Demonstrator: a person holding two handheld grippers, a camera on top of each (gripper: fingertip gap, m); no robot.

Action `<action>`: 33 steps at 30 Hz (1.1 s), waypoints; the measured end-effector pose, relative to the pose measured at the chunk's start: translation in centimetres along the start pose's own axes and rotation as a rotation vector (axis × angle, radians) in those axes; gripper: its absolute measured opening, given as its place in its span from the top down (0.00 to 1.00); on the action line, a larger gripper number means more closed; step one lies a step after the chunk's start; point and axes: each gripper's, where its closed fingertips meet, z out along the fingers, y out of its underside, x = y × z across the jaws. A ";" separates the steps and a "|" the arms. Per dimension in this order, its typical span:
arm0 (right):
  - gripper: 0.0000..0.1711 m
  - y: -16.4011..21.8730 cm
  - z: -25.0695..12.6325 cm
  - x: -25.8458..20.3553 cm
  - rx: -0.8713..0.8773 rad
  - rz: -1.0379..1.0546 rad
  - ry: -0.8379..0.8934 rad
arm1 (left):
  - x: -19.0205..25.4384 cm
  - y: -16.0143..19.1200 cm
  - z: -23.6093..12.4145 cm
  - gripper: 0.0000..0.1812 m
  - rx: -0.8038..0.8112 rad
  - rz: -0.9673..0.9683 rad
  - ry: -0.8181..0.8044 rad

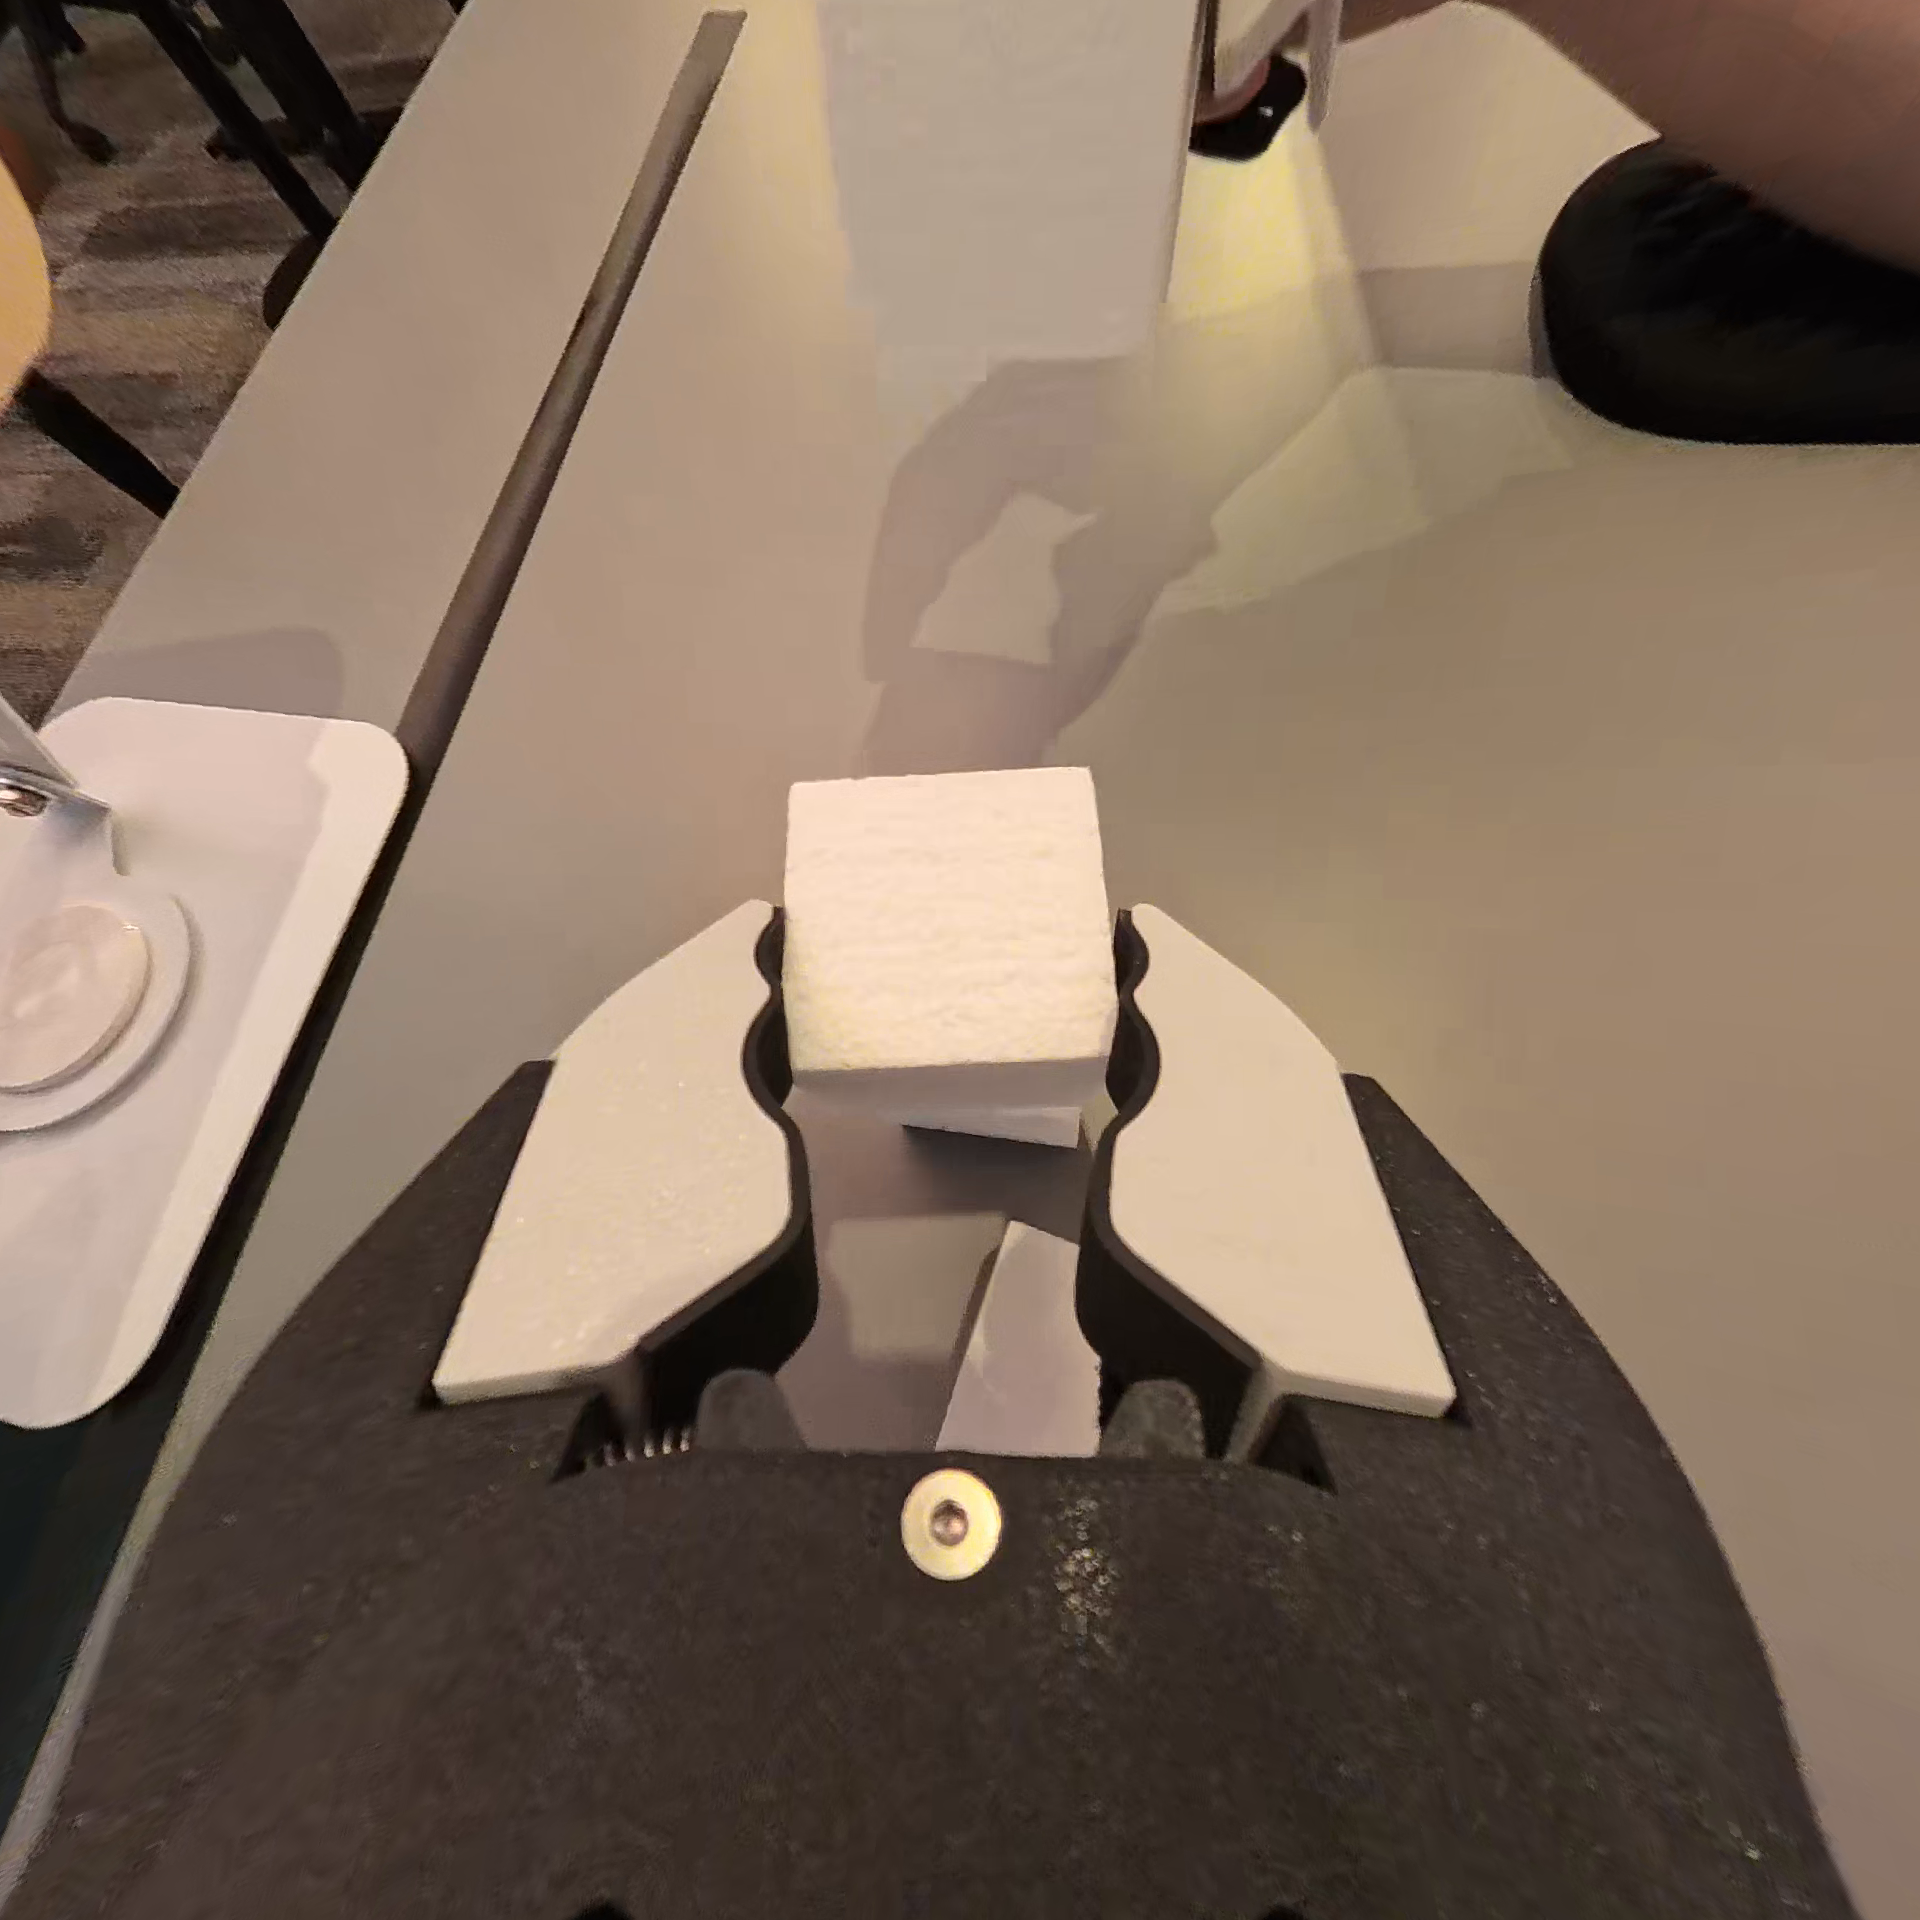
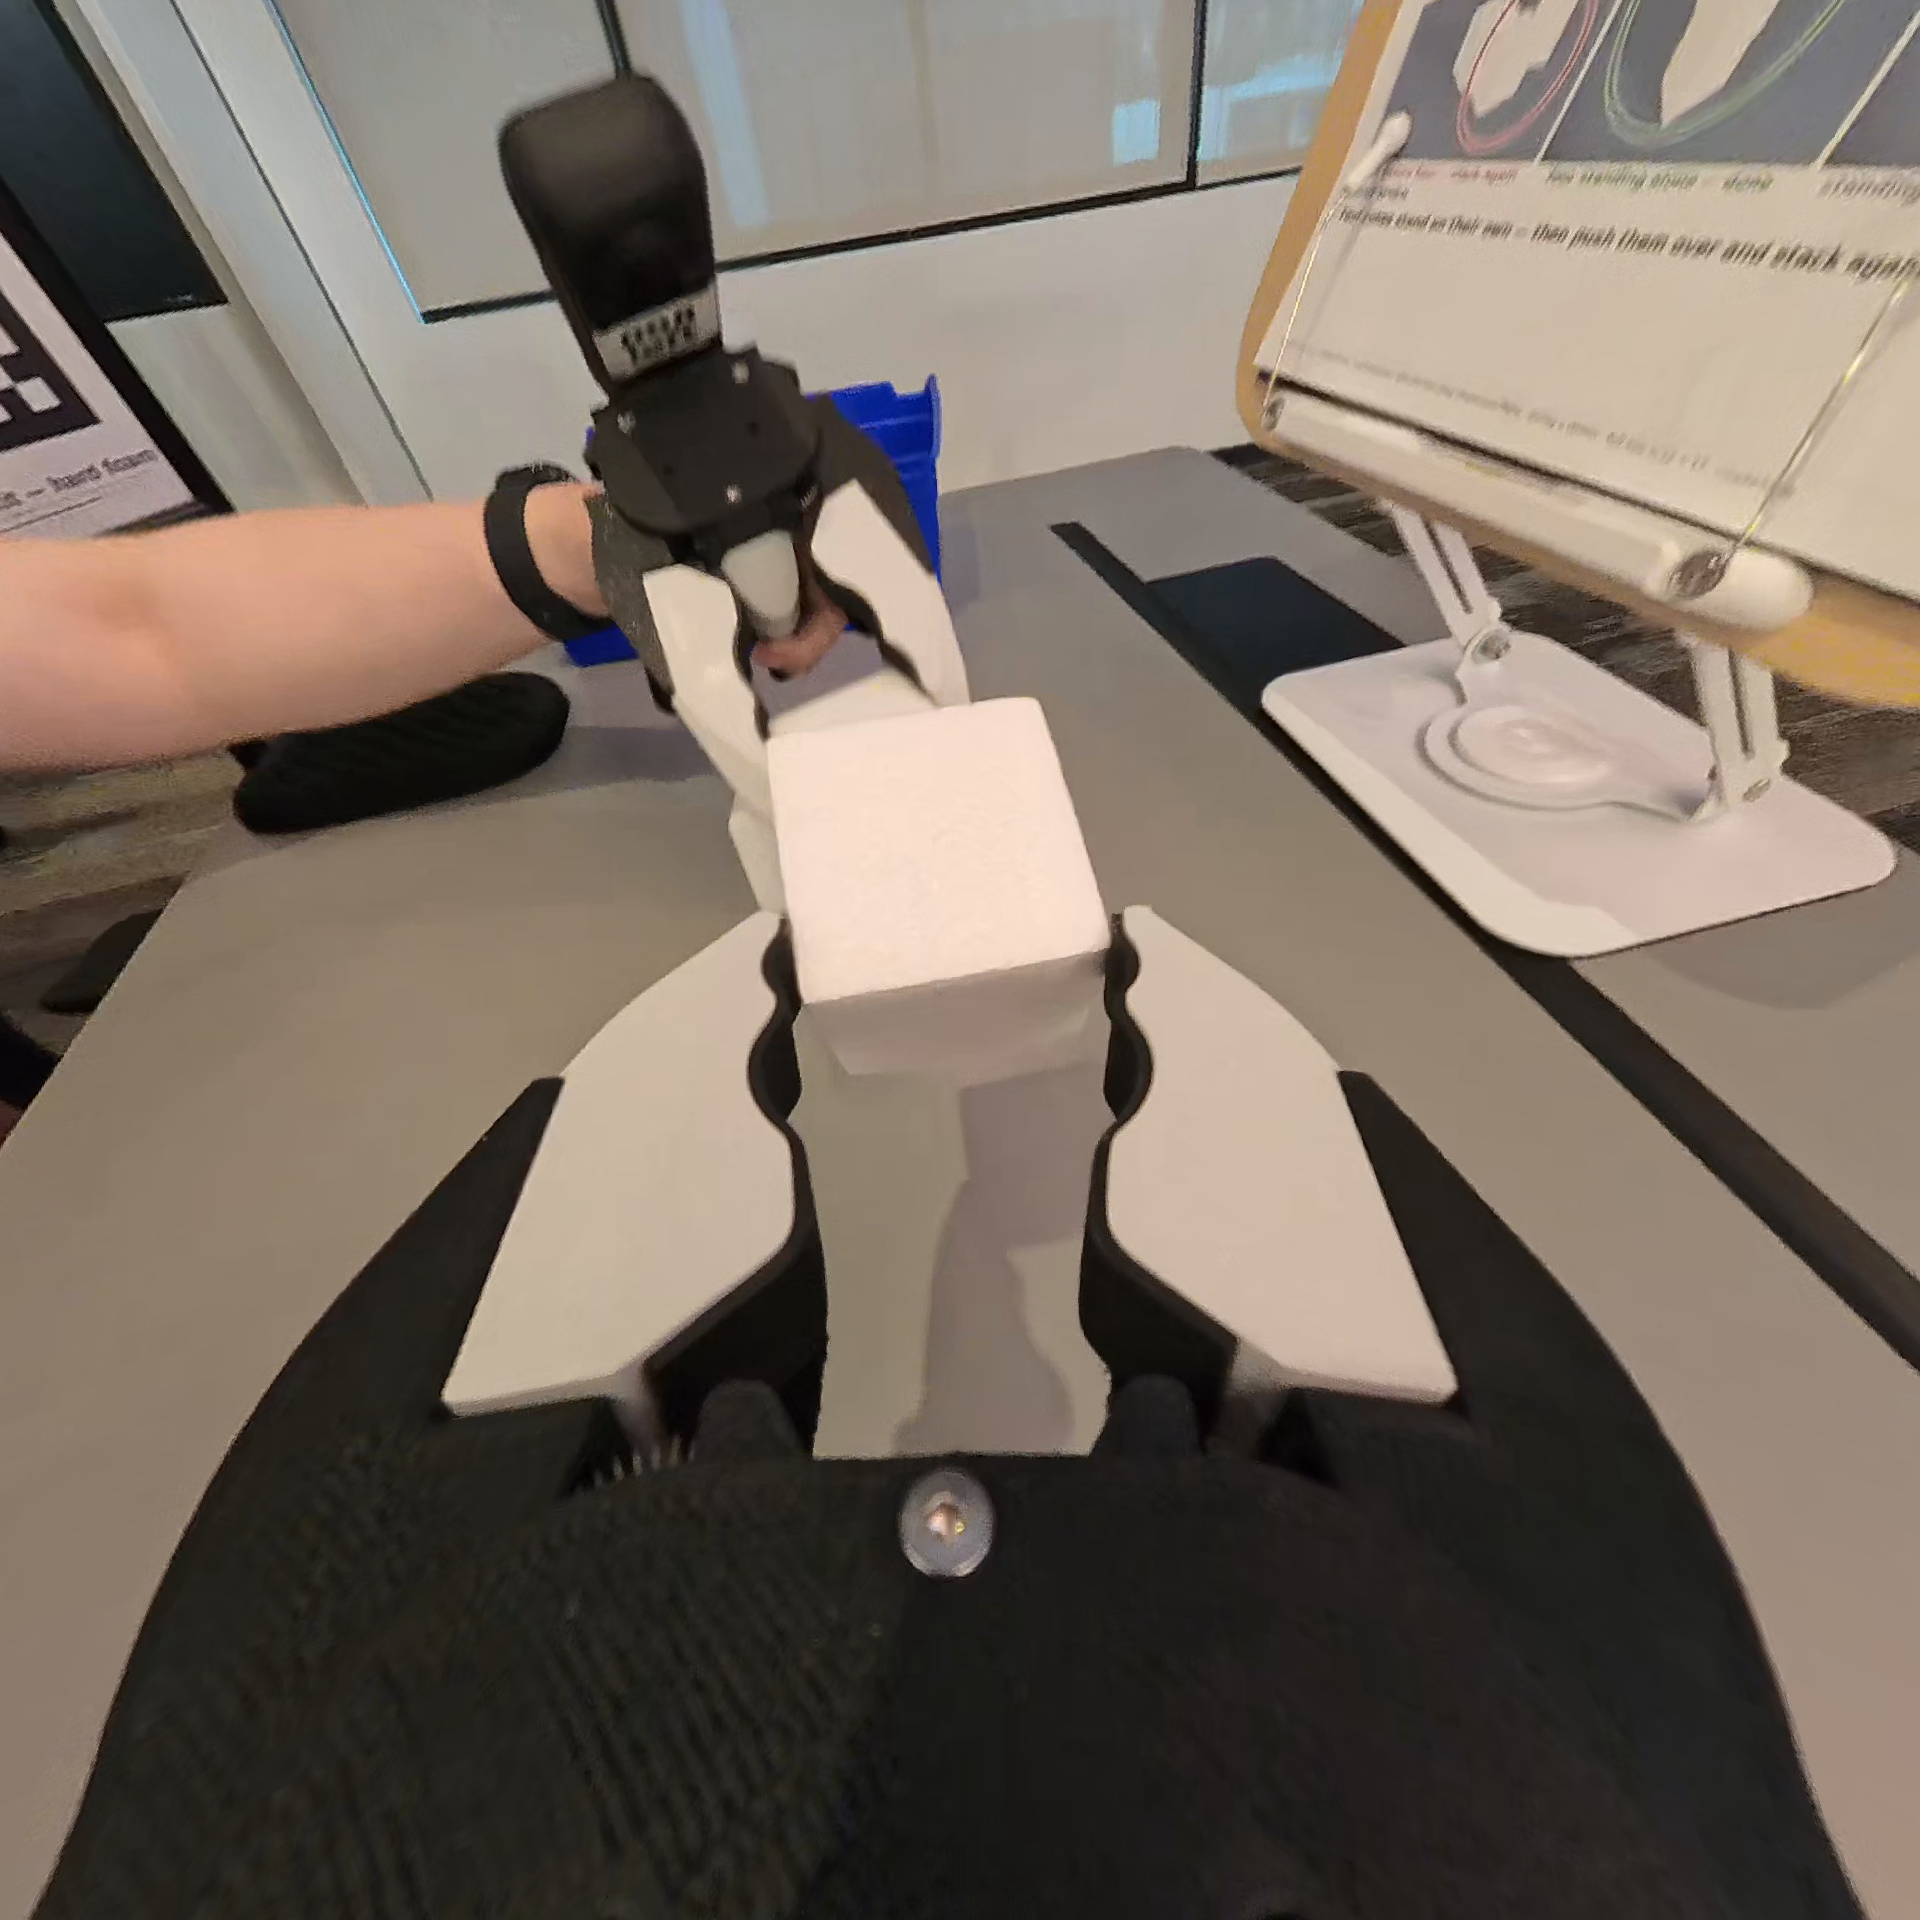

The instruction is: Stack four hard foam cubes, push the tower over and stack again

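Observation:
In the left wrist view, my left gripper (image 1: 940,940) is shut on a white foam cube (image 1: 935,925) held between its fingertips. The edge of a second cube (image 1: 987,1127) shows just under it, turned slightly. In the right wrist view, my right gripper (image 2: 945,935) is shut on another white foam cube (image 2: 930,862) above the grey table (image 2: 416,987). The left gripper (image 2: 810,675) shows just behind this cube, pointing down; its own cube is mostly hidden. A tall blurred white foam shape (image 1: 997,177) stands farther off in the left view.
A white tablet stand (image 2: 1579,831) with an instruction sheet (image 2: 1610,312) sits at the right; its base also shows in the left view (image 1: 208,935). A blue bin (image 2: 883,436) stands at the far table edge. Black pads (image 2: 395,748) (image 1: 1714,312) lie under the person's forearms. The tips of one gripper are about 15 cm away from the tips of the other.

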 end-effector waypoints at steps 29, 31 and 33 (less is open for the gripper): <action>0.66 -1.4 11.5 -2.6 -0.366 -0.212 -0.220 | 1.9 9.4 -2.4 0.66 0.045 -0.081 0.006; 0.66 -0.5 11.9 -2.4 -0.406 -0.220 -0.213 | 1.5 9.3 -2.5 0.66 0.053 -0.077 -0.009; 0.63 -0.6 12.1 -2.3 -0.386 -0.238 -0.193 | 1.0 8.6 -3.3 0.66 0.087 -0.086 -0.032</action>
